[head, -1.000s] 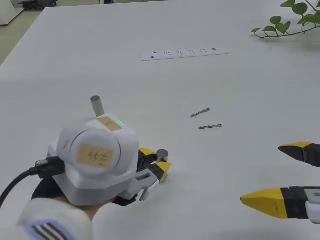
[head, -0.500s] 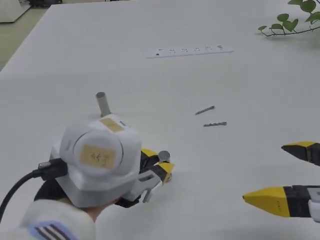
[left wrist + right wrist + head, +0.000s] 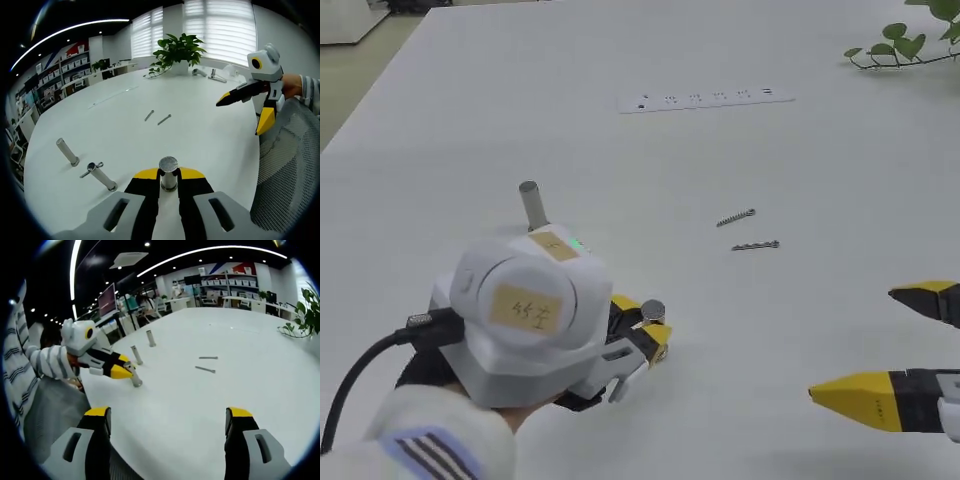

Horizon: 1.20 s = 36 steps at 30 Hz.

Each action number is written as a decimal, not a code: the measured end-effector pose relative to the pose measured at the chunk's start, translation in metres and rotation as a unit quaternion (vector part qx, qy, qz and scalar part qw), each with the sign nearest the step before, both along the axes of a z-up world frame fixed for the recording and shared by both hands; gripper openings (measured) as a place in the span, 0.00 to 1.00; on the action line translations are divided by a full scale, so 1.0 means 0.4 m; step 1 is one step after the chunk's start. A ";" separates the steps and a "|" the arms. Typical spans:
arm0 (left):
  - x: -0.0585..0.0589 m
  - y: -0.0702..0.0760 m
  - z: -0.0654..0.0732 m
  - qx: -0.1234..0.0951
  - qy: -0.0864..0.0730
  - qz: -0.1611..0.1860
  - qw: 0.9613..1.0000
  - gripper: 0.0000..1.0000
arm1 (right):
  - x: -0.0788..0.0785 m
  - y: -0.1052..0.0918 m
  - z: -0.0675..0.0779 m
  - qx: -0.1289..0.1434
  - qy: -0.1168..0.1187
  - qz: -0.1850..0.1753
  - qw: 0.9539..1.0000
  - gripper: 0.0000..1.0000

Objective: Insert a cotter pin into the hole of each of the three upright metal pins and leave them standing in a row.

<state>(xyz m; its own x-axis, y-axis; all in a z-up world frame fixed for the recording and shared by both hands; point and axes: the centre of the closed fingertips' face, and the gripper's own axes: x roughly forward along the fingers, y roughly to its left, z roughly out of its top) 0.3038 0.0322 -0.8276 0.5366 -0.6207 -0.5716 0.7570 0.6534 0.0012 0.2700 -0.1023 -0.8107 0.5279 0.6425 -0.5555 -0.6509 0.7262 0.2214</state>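
1. Gripping an upright metal pin (image 3: 168,170), the left gripper (image 3: 168,176) has its yellow-tipped jaws drawn narrow onto the shaft. One jaw sits on each side, and the pin's round head stands just above the tips.
2. In the left gripper view, a second pin (image 3: 103,178) stands on the white table (image 3: 200,130), near the jaws and to their left. A fitted cotter pin (image 3: 90,167) sticks out through its top end.
3. Further out on that same side stands a third pin (image 3: 66,151), bare at the top and apart from the second.
4. Well ahead of the left gripper's tips, one loose cotter pin (image 3: 149,115) and another loose cotter pin (image 3: 164,119) lie flat on the table. They are near each other but not touching.
5. The right gripper (image 3: 850,345) hangs above the table with its jaws spread wide and nothing between them. It is well apart from the left gripper and from every pin.
6. In the right gripper view, the two loose cotter pins lie ahead of its open jaws. The three pins stand in a row ahead and to the left, and the nearest one sits in the left gripper's jaws.
7. Far beyond both grippers, a power strip (image 3: 705,99) lies flat on the table. A leafy plant (image 3: 910,40) sits at the far edge on the right gripper's side.
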 end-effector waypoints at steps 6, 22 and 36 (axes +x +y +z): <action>-0.011 0.006 -0.005 0.005 0.010 -0.018 1.000 0.15 | 0.001 0.001 -0.002 0.001 0.001 0.000 1.000 0.96; -0.072 0.025 0.025 -0.028 -0.002 -0.092 0.995 0.46 | -0.002 -0.002 0.002 -0.002 0.007 0.004 1.000 0.96; -0.095 0.037 0.066 -0.121 0.025 -0.058 0.991 0.95 | -0.003 -0.006 -0.013 -0.032 0.021 0.023 0.999 0.94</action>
